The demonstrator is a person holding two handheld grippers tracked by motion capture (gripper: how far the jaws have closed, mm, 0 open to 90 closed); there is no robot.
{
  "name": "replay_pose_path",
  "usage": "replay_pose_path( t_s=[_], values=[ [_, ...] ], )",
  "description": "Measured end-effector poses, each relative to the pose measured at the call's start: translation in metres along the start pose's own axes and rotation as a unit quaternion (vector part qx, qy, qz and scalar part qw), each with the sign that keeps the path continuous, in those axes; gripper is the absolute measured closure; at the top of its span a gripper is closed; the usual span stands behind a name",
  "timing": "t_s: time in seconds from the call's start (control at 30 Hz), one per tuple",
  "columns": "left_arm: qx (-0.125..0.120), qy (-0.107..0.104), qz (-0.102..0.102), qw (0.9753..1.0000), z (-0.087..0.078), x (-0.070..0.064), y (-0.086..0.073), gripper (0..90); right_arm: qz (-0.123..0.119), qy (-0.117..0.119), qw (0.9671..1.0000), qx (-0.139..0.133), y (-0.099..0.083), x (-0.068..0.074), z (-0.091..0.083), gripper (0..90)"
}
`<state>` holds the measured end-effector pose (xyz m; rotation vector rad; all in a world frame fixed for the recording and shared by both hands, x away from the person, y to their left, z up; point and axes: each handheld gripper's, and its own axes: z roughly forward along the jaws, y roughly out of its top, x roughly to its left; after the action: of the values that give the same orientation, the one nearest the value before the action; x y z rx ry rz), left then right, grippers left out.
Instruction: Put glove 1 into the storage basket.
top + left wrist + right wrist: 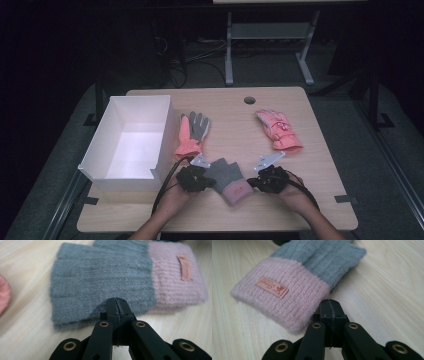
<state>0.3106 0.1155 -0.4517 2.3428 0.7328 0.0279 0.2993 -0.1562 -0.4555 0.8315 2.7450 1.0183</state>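
A knitted glove (228, 181), grey at the fingers and pink at the cuff with a small label, lies flat at the table's front centre. My left gripper (204, 181) sits at its left side. In the left gripper view the jaws are pressed together on the edge of the glove's grey part (100, 277), with the left gripper (116, 302) overlapping the fabric. My right gripper (256, 183) sits at the glove's right side. It (329, 303) is shut at the edge of the pink cuff (287, 297).
An open white box (131, 142) stands at the left of the wooden table (235, 120). A pink and grey glove (192, 132) lies beside the box. A pink padded glove (278, 130) lies at the right. A cable hole (249, 100) is at the back.
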Motion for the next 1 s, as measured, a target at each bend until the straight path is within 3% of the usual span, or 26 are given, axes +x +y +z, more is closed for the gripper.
replay_pose_path(
  t_s=[0.07, 0.23, 0.47, 0.73, 0.87, 0.9, 1.0],
  values=[
    [-0.009, 0.001, -0.009, 0.9999, 0.002, 0.002, 0.005, 89.6, 0.001, 0.001, 1.0000, 0.001, -0.001, 0.001, -0.001, 90.0],
    [-0.008, 0.003, 0.003, 1.0000, 0.007, 0.009, 0.019, 89.7, 0.003, 0.009, 0.9999, 0.004, -0.003, 0.005, -0.003, 90.0],
    [-0.020, 0.000, -0.002, 0.9998, 0.020, 0.016, 0.037, 89.7, -0.009, 0.020, 0.9998, 0.006, -0.005, 0.013, -0.003, 90.0],
    [-0.029, -0.019, -0.002, 0.9994, 0.034, 0.023, 0.053, 89.7, -0.019, 0.042, 0.9989, 0.009, -0.001, 0.026, 0.004, 90.0],
    [-0.026, -0.030, 0.000, 0.9992, 0.037, 0.024, 0.058, 89.7, -0.044, 0.046, 0.9979, 0.010, 0.004, 0.031, 0.010, 90.0],
    [-0.020, -0.031, 0.011, 0.9993, 0.037, 0.025, 0.059, 89.7, -0.047, 0.049, 0.9977, 0.009, 0.005, 0.034, 0.012, 90.0],
    [-0.025, -0.036, 0.009, 0.9990, 0.039, 0.022, 0.060, 89.7, -0.050, 0.059, 0.9970, 0.008, 0.009, 0.040, 0.016, 90.0]
  ],
)
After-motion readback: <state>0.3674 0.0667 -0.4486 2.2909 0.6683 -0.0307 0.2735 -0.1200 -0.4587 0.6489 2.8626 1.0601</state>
